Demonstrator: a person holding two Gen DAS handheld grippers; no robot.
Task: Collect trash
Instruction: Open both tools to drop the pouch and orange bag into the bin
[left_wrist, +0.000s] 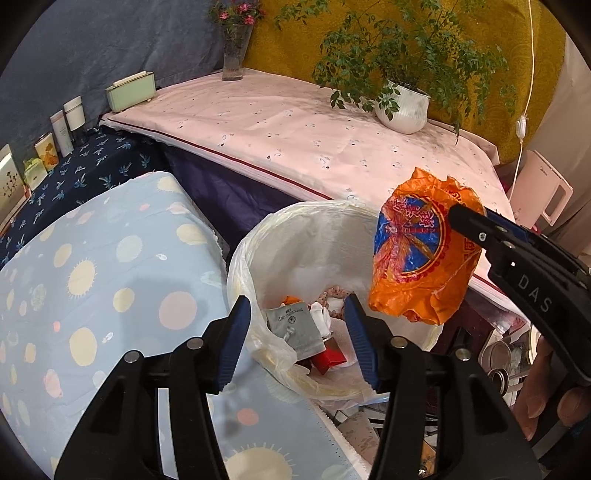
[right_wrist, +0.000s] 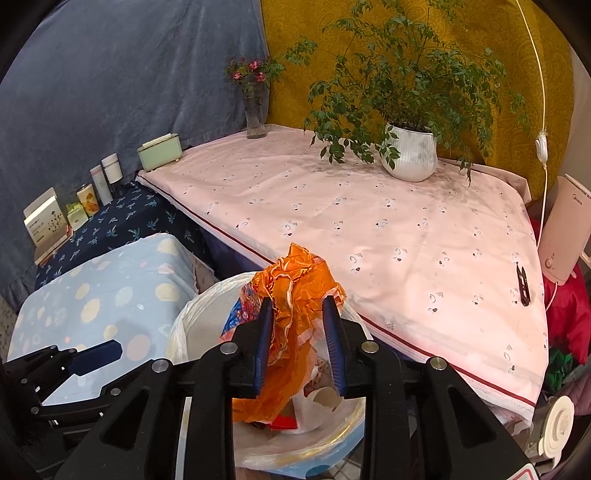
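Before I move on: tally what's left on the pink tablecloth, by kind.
Potted plant: 1
Vase of flowers: 1
Green box: 1
Black snips: 1
Total: 4

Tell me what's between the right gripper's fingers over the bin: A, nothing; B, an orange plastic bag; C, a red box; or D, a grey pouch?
B: the orange plastic bag hangs between the right gripper fingers above the bin.
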